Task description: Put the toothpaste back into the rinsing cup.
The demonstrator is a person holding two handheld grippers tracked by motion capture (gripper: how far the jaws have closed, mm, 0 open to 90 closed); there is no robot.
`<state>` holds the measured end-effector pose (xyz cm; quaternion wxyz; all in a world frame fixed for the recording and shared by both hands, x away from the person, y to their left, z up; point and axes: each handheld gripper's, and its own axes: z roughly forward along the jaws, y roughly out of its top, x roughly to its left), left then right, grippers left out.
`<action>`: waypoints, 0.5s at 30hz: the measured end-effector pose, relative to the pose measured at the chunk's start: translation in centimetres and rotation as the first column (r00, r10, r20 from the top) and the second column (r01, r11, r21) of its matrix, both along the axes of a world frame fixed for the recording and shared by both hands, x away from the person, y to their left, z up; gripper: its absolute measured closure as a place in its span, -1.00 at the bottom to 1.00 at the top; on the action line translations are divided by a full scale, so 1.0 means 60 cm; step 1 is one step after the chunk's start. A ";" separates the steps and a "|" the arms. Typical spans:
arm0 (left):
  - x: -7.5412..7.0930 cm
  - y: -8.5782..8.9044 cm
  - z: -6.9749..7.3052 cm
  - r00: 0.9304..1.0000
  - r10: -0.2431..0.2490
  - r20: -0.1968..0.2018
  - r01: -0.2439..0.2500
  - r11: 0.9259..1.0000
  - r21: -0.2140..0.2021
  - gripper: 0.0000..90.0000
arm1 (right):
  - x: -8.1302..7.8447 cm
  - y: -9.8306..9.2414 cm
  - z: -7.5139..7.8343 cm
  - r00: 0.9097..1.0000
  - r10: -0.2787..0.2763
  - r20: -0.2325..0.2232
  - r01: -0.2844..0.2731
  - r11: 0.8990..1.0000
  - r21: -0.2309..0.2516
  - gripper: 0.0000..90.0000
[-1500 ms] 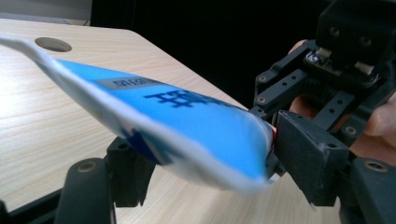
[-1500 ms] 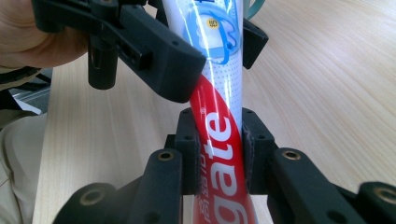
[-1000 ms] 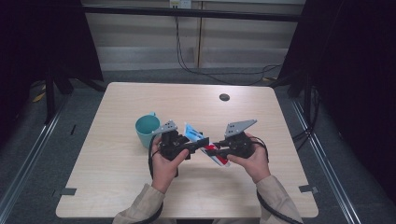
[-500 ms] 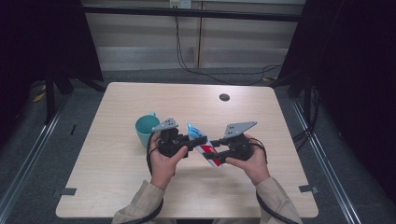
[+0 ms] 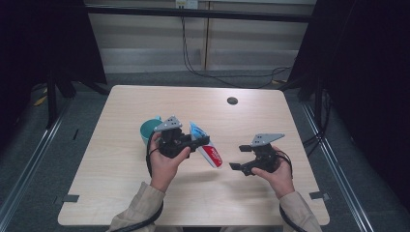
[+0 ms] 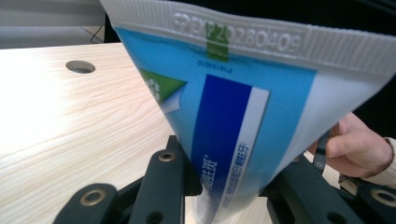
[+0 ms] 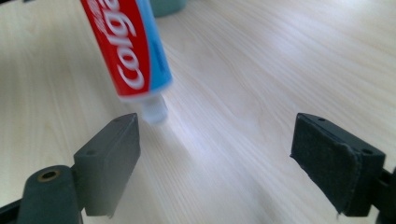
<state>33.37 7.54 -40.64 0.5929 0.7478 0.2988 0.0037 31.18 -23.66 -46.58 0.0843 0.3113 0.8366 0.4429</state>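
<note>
My left gripper is shut on a red, white and blue toothpaste tube, held above the table with its cap end pointing down to the right. In the left gripper view the jaws pinch the tube near its crimped blue end. My right gripper hovers to the right of the tube, apart from it. Its jaws have just been opening and nothing is between them. In the right gripper view the tube hangs ahead at the upper left, its white cap just beyond the left jaw.
A teal cup stands on the wooden table just left of the left hand. A small round hole sits near the table's far edge. Dark floor and rails surround the table.
The right gripper has let go of the tube's cap end, opened wide and drawn away to the right. The left gripper keeps the tube, lifted slightly.
</note>
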 end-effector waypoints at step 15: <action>0.004 0.011 0.021 1.000 -0.003 0.012 0.001 0.996 0.088 0.63 | -0.013 -0.001 -0.052 0.999 -0.052 -0.007 0.051 0.993 -0.102 -0.67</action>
